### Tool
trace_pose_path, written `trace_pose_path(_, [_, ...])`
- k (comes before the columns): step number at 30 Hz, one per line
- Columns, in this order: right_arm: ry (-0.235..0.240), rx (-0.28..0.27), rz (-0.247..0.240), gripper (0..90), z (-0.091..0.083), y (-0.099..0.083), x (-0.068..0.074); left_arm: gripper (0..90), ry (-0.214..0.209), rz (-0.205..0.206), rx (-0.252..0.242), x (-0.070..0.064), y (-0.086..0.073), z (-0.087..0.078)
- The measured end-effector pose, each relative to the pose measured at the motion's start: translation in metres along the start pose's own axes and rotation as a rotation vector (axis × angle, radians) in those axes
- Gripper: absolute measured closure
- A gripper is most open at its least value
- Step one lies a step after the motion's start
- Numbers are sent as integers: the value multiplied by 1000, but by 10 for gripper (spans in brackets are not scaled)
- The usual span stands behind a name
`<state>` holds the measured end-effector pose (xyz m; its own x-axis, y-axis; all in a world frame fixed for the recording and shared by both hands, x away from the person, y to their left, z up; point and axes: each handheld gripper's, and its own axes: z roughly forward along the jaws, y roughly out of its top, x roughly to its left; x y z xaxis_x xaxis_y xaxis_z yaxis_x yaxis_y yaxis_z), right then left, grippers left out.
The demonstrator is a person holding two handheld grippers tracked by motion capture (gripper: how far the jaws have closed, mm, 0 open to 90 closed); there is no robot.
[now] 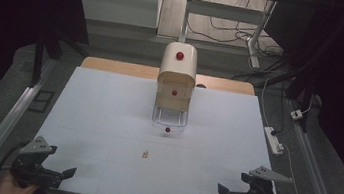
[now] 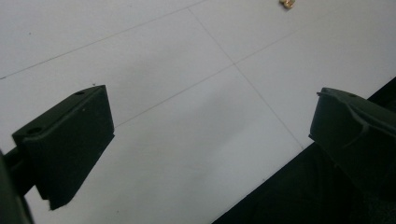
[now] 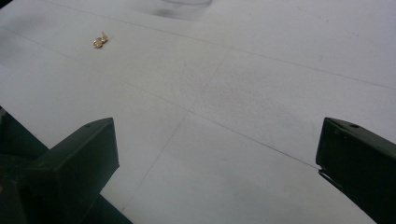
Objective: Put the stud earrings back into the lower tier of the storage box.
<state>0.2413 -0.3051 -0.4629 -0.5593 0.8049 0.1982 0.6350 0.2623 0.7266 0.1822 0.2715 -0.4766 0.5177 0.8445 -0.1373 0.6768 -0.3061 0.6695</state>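
Tongs left [image 1: 60,173] and right [image 1: 229,193] rest low, jaws wide apart.

A table [image 1: 106,118] with a white top carries the things; thin straight lines cross the white surface. A strip of wood shows along its far edge. At the far middle stands a small cream cabinet [image 1: 177,72] with red knobs, its lowest clear drawer [image 1: 169,119] pulled out toward the near side. A tiny gold object [image 1: 145,153] lies alone on the white top, nearer than the drawer, well apart from it.
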Motion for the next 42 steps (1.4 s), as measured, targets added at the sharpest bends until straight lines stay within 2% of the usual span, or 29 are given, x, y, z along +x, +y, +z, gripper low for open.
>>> trace_pose_path(4, [10,-1,-3,0,0,0,0,0,-1,15,18,-2,1,2])
trace_pose_path(10, [10,22,-38,0,2,1,4,0,5,37,60,-4,3,6])
trace_pose_path(15, [7,29,-53,0,3,1,5,0,1,22,59,-3,3,6])
trace_pose_path(22, [7,33,-53,0,3,1,5,0,8,29,75,-4,4,7])
trace_pose_path(27, [4,44,-62,0,4,1,6,0,5,29,66,-5,5,7])
trace_pose_path(31, [6,52,-64,0,5,1,6,0,-48,13,34,-6,9,7])
trace_pose_path(36, [2,65,-73,0,6,2,8,0,-52,30,43,-9,12,9])
trace_pose_path(42, [4,71,-79,0,7,2,8,1,-54,32,49,-12,16,11])
